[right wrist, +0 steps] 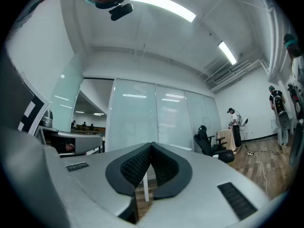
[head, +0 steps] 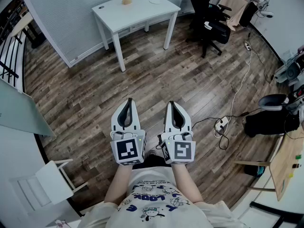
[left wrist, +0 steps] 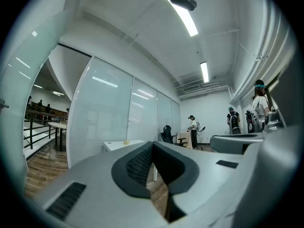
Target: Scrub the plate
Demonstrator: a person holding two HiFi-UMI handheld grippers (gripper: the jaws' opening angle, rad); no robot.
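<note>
A white plate (head: 155, 1) and a small tan sponge-like lump (head: 126, 1) lie on a white table (head: 137, 13) across the room. The lump also shows as a tan speck (left wrist: 126, 141) on the table top in the left gripper view. My left gripper (head: 129, 100) and right gripper (head: 171, 103) are held side by side at waist height, far short of the table, pointing level toward it. Both are shut with nothing between the jaws; in each gripper view the black pads meet at the tips.
Wood floor lies between me and the table. A black office chair (head: 209, 20) stands right of the table, with cables and a power strip (head: 221, 125) on the floor at right. A frosted glass wall (head: 71, 13) runs behind the table. People stand in the distance (left wrist: 193, 129).
</note>
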